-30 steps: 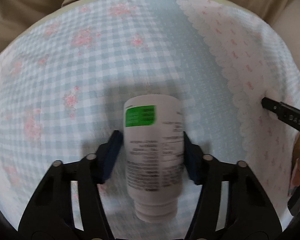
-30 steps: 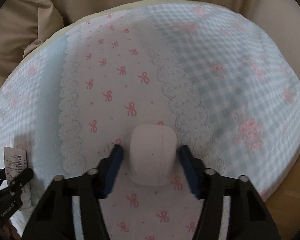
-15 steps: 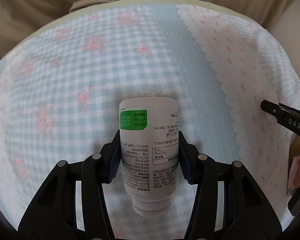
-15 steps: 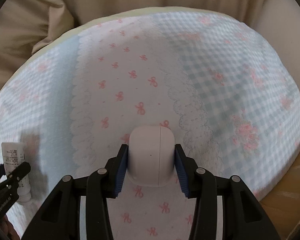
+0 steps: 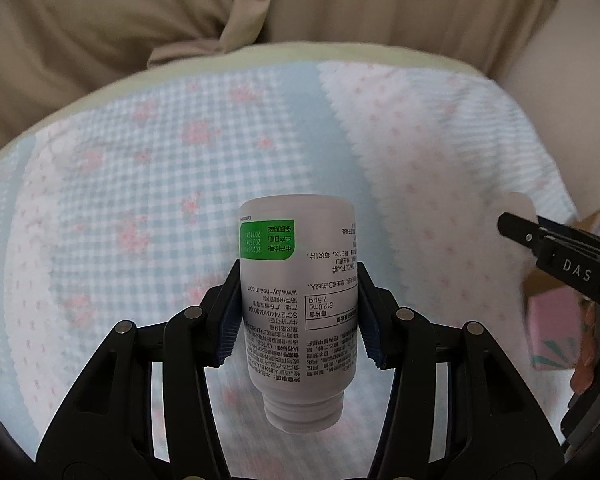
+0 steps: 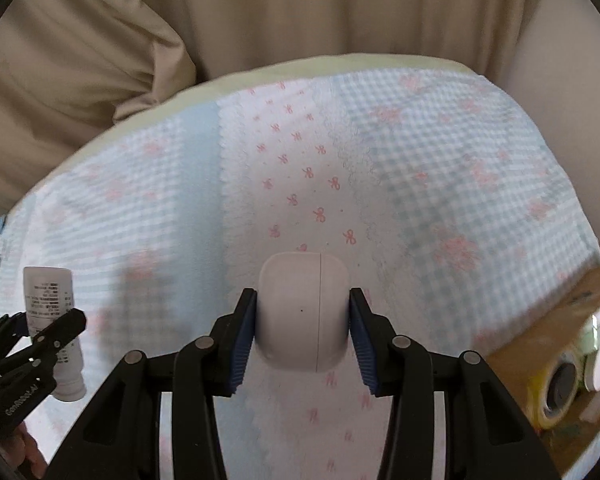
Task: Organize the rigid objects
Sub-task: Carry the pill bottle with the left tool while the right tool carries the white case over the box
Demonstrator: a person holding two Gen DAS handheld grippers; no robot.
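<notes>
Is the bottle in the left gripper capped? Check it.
No: the bottle clamped in the left gripper shows a bare threaded neck at its near end, with no cap on it.

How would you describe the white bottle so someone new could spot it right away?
Above the blue checked bedspread, the left gripper clamps a white bottle with its neck towards the camera. Its green label patch and printed text distinguish it from the plain white case in the right gripper.

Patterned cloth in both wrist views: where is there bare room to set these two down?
Nearly all the patterned cloth is bare: the blue checked panels and the bow-print strip between them, back to the beige curtain. It is crowded only at the right edge, where the cardboard box holds a tape roll.
</notes>
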